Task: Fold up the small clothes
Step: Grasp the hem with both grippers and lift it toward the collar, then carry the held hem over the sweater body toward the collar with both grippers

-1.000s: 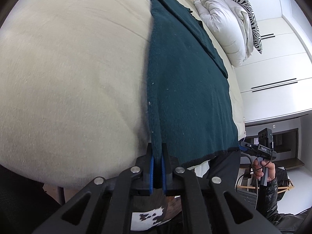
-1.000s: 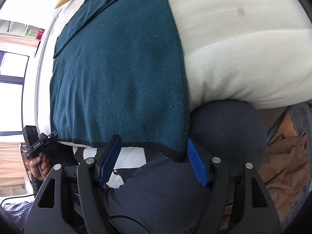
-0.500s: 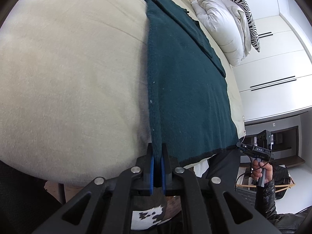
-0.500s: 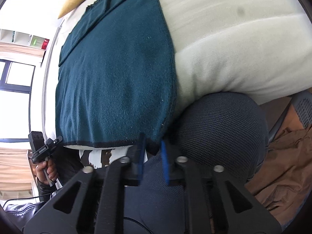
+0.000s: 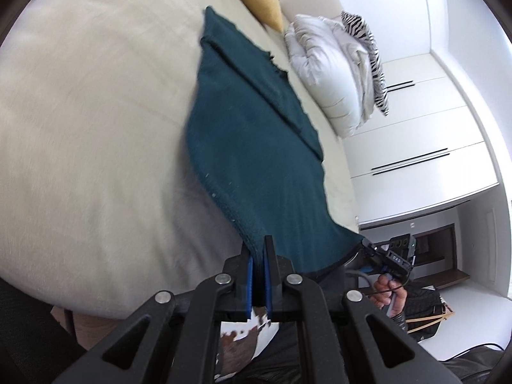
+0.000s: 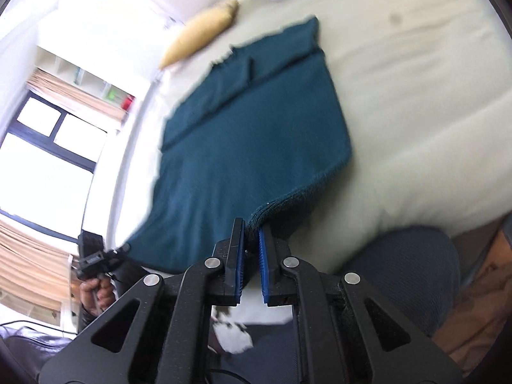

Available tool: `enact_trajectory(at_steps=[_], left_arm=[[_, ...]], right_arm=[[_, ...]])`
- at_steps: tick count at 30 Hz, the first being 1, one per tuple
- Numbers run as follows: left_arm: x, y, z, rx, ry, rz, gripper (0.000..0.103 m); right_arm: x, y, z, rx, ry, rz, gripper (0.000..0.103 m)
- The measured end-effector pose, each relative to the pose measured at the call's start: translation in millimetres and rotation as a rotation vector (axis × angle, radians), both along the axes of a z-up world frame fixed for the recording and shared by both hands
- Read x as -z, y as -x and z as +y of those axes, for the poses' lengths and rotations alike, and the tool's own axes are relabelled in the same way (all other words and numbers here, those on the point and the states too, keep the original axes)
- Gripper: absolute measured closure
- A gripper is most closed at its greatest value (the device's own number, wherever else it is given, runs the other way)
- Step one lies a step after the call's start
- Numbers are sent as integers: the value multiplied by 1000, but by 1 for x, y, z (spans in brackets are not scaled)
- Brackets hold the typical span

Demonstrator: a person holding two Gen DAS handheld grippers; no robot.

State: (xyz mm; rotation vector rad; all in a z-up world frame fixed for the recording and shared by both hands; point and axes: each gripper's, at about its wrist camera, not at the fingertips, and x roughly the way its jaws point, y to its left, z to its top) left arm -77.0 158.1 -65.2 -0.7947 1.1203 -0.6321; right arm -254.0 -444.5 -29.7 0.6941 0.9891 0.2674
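Left wrist view: left gripper [image 5: 259, 256] clamps the teal garment [image 5: 249, 147]'s near corner, now lifted off the bed [image 5: 96, 112]. Right gripper [image 6: 251, 240], fingers just snapped closed, pinches the other hem corner at 12 o'clock. Fold-over can begin.

Left claw [image 5: 260, 256] clamped on teal garment [image 5: 256, 147] corner above cream bed [image 5: 89, 134].

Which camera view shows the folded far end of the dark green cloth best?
The right wrist view: there the dark green cloth lies broad, and its folded far end shows across the whole width. The left wrist view sees the cloth obliquely along one edge, so the fold looks narrow.
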Motion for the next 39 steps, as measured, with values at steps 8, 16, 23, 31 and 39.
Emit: enact_trajectory(at_steps=[8,16,23,31,39], left_arm=[[-22,-31,1,-60,90,-49,97],[-31,-74,15,-150,195,-50,97],[-41,-123,20,-213,265,-54,97],[-43,-170,13,-243,316,-39,97],[-35,-211,9,-298,331,-15,97]], right_arm=[[-31,-20,-8,61,-56,-145,96],[-59,-40,-19,143,-43,-267,96],[-76,-78,-29,204,-14,-324,96],[-82,-127,-26,241,56,-346,96],[-71,-171,-34,284,141,-323,96]])
